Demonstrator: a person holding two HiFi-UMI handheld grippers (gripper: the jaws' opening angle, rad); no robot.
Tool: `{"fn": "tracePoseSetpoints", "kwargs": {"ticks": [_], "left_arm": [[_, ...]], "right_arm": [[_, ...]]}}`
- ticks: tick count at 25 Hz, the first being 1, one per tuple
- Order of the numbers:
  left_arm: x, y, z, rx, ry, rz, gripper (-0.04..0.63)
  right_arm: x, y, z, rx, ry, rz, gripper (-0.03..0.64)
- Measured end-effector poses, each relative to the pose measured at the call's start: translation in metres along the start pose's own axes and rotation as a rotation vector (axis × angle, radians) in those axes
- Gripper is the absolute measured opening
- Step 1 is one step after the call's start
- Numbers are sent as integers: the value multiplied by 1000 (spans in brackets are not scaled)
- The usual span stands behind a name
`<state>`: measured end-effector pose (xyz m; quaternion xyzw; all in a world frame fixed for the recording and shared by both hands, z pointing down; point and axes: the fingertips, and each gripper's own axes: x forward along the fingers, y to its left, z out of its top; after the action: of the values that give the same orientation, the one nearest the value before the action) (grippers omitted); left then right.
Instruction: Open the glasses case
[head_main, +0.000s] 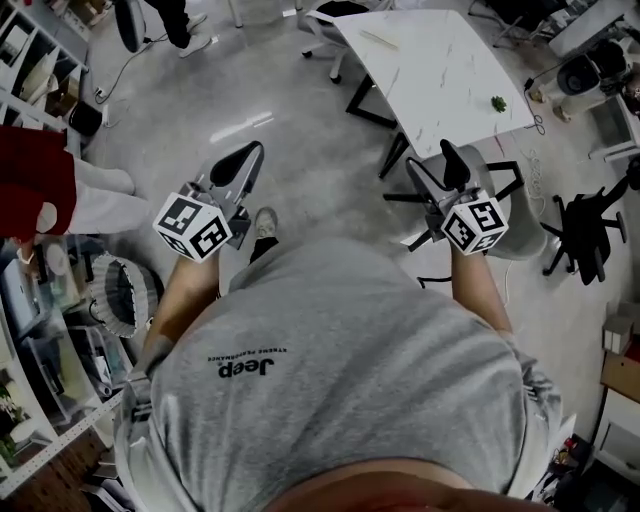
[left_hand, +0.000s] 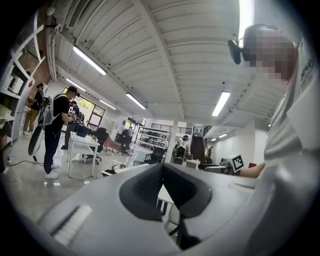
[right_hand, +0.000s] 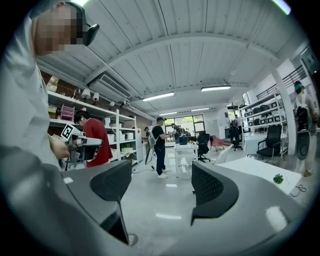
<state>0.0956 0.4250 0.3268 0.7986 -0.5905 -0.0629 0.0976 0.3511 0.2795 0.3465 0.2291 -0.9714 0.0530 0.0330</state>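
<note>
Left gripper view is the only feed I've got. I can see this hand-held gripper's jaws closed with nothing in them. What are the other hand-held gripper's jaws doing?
Observer: The right hand-held gripper has its jaws wide apart, with only floor between them.
Operator: Is the glasses case near either one?
Observer: No glasses case shows in any view. The head view has the left hand-held gripper and the right one held out over the floor, with no tabletop beneath them.
Operator: Where's the nearest table, then?
Observer: In the head view a white table stands ahead on the right, beyond the right one, with a small green object near its edge.
</note>
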Motion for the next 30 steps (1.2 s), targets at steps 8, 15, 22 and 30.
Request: {"fn": "tracePoseSetpoints", "kwargs": {"ticks": [8,15,22,30], "left_arm": [[43,150,10,-52,-21,-79,37],[74,288,57,-7,-8,-162,37],[105,380,75,-25,2,-173,37],[175,425,72,-47,42,-151,37]], "right_arm": [[128,-6,11,-35,13,-94,353],[271,5,53,-62,-20,-151,353],[369,-7,50,-48,34,-162,353],[421,-77,36,-7,62,-155,353]]}}
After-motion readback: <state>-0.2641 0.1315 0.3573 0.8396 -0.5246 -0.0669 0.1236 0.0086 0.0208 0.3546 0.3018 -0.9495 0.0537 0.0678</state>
